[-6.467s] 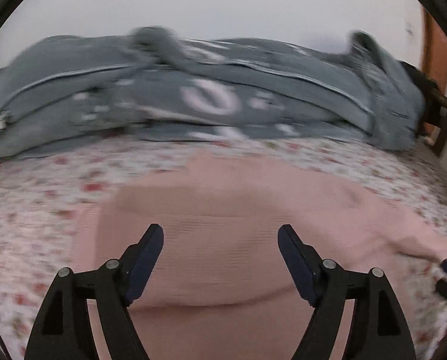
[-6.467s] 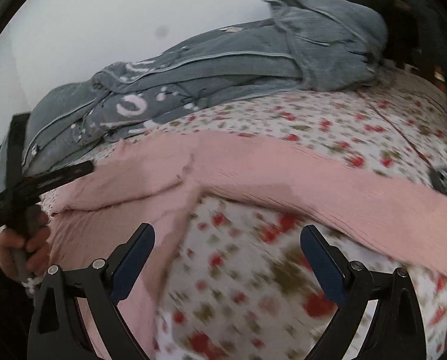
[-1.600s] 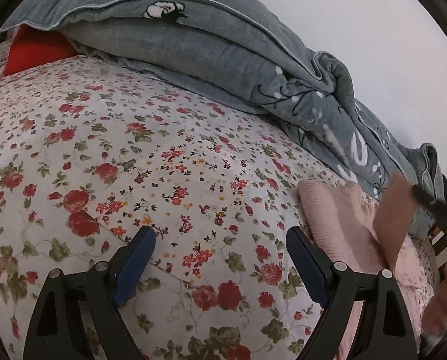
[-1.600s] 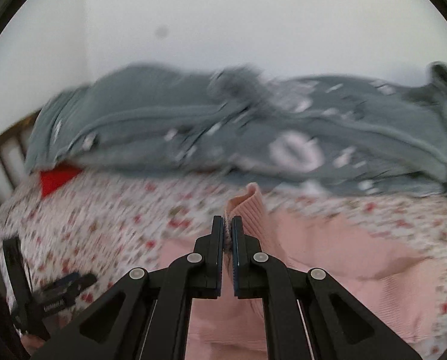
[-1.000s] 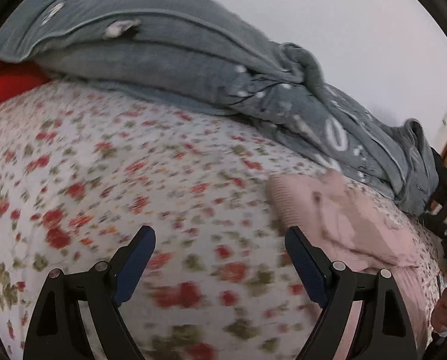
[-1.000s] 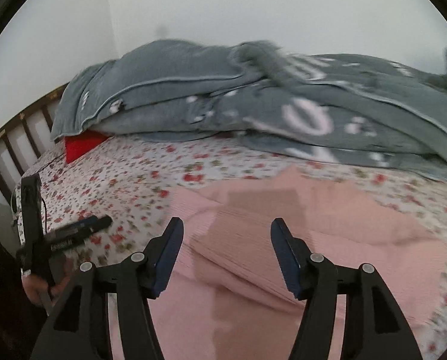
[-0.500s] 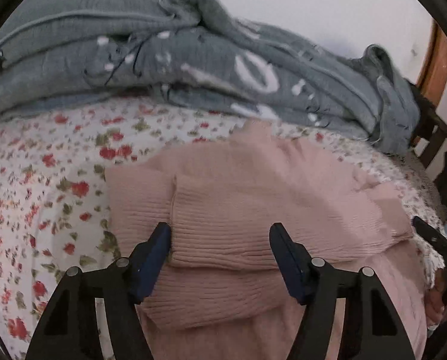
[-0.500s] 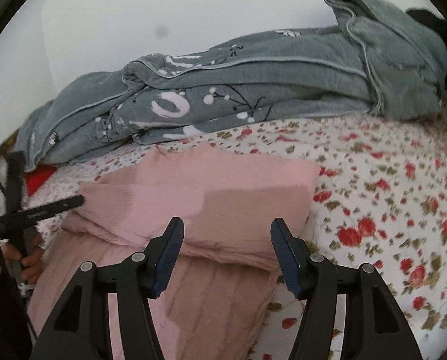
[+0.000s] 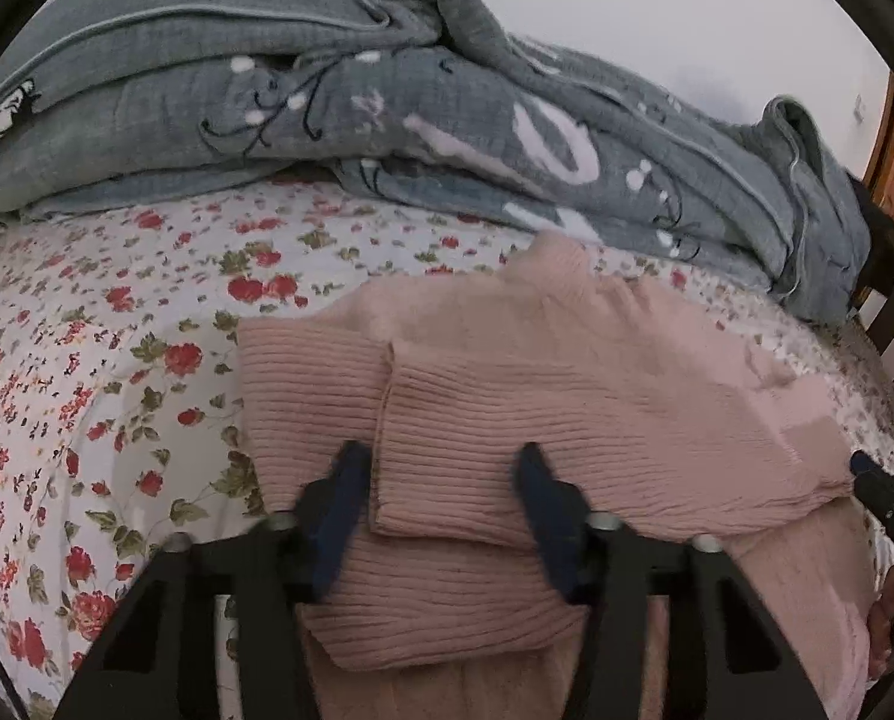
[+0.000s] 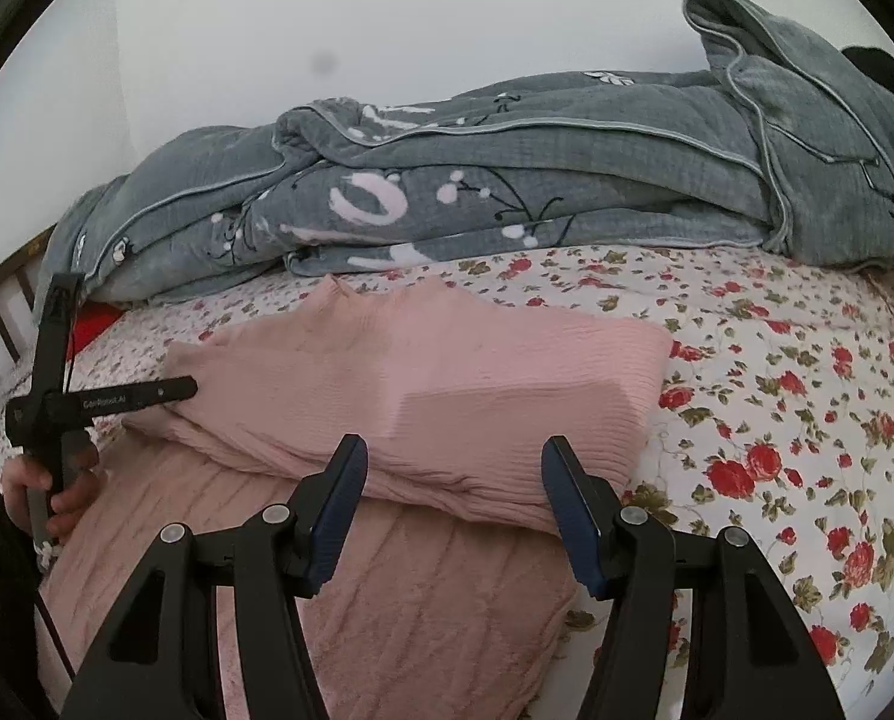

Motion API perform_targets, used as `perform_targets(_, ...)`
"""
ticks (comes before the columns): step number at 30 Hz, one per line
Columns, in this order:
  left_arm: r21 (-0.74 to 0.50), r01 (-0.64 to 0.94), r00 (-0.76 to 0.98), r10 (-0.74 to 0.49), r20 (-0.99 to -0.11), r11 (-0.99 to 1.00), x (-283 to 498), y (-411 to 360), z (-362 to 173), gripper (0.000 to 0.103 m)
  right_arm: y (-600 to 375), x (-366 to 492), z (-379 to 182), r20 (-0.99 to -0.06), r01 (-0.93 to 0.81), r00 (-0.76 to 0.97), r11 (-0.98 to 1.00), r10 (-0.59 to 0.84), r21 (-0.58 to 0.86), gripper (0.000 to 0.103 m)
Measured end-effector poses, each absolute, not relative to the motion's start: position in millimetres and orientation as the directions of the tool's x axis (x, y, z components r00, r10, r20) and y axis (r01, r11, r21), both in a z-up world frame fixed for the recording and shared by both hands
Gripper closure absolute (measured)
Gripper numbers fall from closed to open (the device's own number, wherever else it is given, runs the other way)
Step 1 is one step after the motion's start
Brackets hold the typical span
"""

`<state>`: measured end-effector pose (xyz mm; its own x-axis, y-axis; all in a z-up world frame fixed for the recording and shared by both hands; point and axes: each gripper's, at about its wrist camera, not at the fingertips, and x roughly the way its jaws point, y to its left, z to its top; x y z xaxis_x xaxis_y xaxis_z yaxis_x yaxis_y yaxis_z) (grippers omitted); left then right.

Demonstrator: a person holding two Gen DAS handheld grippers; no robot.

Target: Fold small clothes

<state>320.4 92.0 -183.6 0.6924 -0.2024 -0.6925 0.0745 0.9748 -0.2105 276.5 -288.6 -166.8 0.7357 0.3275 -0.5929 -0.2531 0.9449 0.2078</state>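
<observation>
A pink ribbed sweater (image 9: 567, 408) lies on the floral bed with both sleeves folded across its body. My left gripper (image 9: 438, 501) is open, and its blue fingers straddle the ribbed sleeve cuff (image 9: 441, 468) on the left part of the sweater. My right gripper (image 10: 453, 492) is open and empty above the folded sleeve on the right side of the sweater (image 10: 447, 384). The left gripper also shows in the right wrist view (image 10: 99, 402), held by a hand at the sweater's far left edge.
A crumpled grey quilt (image 9: 387, 102) lies along the wall behind the sweater; it also shows in the right wrist view (image 10: 507, 180). The floral sheet (image 10: 807, 390) spreads right of the sweater. A wooden bed frame (image 9: 891, 276) stands at the right. A red pillow (image 10: 90, 324) peeks at the left.
My left gripper swung from the bare sheet to the sweater and moved down around the sleeve cuff, narrowing slightly. My right gripper let go of the sleeve, opened, and now hovers over the sweater's right side.
</observation>
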Motion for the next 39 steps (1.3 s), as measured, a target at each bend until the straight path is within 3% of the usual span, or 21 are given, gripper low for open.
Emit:
perform_targets(1, -0.223, 0.076, 0.695, -0.212, -0.688, 0.972, 319.8, 94.1, -182.5, 0.081, -289.2, 276.0, -166.6, -0.59, -0.254, 0.736, 0.944, 0.331, 0.211, 0.043)
perform_targets(3, -0.27, 0.102, 0.695, -0.262, -0.669, 0.958, 317.3, 97.4, -179.1, 0.092, -292.3, 276.3, -166.6, -0.587, -0.254, 0.735, 0.94, 0.34, 0.226, 0.043)
perform_targets(11, -0.311, 0.098, 0.767, -0.27, -0.582, 0.946, 285.5, 106.9, -152.9, 0.093, -299.6, 273.9, -164.0, -0.564, -0.244, 0.749, 0.936, 0.348, 0.253, 0.043)
perform_targets(17, -0.336, 0.016, 0.747, -0.234, -0.622, 0.942, 287.9, 125.1, -170.7, 0.093, -301.5, 270.1, -161.1, -0.552, -0.234, 0.763, 0.939, 0.338, 0.251, 0.043)
perform_targets(23, -0.309, -0.055, 0.729, -0.173, -0.662, 0.95, 292.6, 130.3, -176.0, 0.083, -305.5, 279.5, -167.2, -0.602, -0.18, 0.737, 0.948, 0.308, 0.264, 0.043)
perform_targets(27, -0.25, -0.035, 0.76, -0.136, -0.635, 0.968, 290.6, 126.1, -166.7, 0.056, -311.4, 286.5, -173.7, -0.636, -0.13, 0.718, 0.952, 0.282, 0.275, 0.043)
perform_targets(32, -0.225, -0.056, 0.7, -0.122, -0.703, 0.973, 306.2, 124.0, -195.1, 0.053, -312.8, 298.2, -185.2, -0.697, -0.073, 0.676, 0.963, 0.24, 0.26, 0.047)
perform_targets(39, -0.234, -0.063, 0.7, -0.124, -0.703, 0.97, 305.8, 123.3, -197.4, 0.05, -307.2, 299.4, -186.8, -0.714, -0.071, 0.668, 0.973, 0.21, 0.22, 0.049)
